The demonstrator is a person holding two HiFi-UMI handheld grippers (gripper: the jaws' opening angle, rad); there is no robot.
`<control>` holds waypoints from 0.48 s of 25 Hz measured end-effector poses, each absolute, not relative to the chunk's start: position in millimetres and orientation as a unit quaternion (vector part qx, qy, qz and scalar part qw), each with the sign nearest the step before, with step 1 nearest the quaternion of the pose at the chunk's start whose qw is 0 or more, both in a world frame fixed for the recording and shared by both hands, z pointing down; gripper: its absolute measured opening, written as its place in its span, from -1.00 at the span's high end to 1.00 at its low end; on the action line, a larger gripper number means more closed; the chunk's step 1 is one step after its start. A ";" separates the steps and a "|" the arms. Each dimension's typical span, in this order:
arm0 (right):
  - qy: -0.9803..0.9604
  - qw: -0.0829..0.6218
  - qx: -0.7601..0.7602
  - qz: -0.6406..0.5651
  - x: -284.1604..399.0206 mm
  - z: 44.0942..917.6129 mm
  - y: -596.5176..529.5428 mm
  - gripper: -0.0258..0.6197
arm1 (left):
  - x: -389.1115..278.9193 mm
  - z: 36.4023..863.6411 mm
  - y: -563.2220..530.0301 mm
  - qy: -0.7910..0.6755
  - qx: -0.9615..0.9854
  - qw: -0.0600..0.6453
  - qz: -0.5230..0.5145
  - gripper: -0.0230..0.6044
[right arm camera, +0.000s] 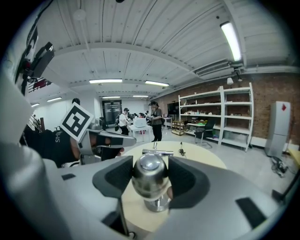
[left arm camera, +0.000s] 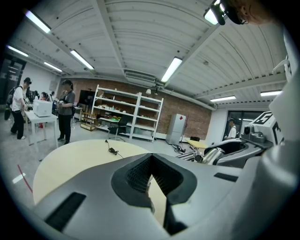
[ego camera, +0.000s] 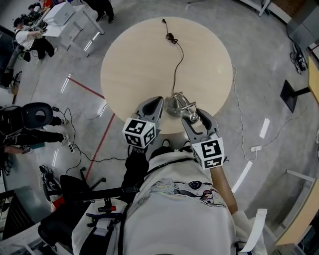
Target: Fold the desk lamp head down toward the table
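Note:
A silver desk lamp (ego camera: 178, 105) stands at the near edge of the round wooden table (ego camera: 139, 64). Its rounded metal head (right arm camera: 149, 174) sits between the pads of my right gripper (right arm camera: 150, 183), which is shut on it, above the lamp's foot (right arm camera: 156, 205). In the head view the right gripper (ego camera: 191, 116) holds the head just right of the lamp's base. My left gripper (ego camera: 156, 103) hovers just left of the lamp, shut with nothing in it; its pads meet at the tips in the left gripper view (left arm camera: 150, 174). The lamp's black cord (ego camera: 175, 60) runs away across the table.
The cord ends in a plug (ego camera: 172, 37) near the table's far edge. People stand by a white desk (ego camera: 62, 14) at far left. An office chair (ego camera: 30, 117) and floor cables (ego camera: 79, 149) lie left of the table; shelves (left arm camera: 126, 115) line the brick wall.

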State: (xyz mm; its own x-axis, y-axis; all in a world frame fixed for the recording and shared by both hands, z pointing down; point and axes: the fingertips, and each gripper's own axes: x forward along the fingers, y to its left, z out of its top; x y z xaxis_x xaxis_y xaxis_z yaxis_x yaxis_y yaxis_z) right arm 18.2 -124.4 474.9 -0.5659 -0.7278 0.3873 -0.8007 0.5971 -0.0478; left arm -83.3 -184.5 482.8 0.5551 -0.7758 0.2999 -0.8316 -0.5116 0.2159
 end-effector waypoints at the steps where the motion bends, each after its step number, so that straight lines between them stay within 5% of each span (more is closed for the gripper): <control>1: -0.878 0.167 0.435 0.109 18.4 476.2 -123.6 0.18 | -83.0 482.9 -184.6 -0.464 0.866 0.169 0.083 0.93; 12: -0.877 0.193 0.427 0.110 22.0 497.0 -111.6 0.18 | -81.9 485.1 -182.1 -0.463 0.865 0.171 0.087 0.93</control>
State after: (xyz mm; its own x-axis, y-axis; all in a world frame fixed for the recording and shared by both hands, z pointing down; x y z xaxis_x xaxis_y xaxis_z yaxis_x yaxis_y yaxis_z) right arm 22.0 -111.6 497.0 -0.5610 -0.7058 0.4326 -0.7909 0.6113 -0.0285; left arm -81.9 -182.1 485.1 0.5559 -0.7716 0.3091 -0.8312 -0.5126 0.2153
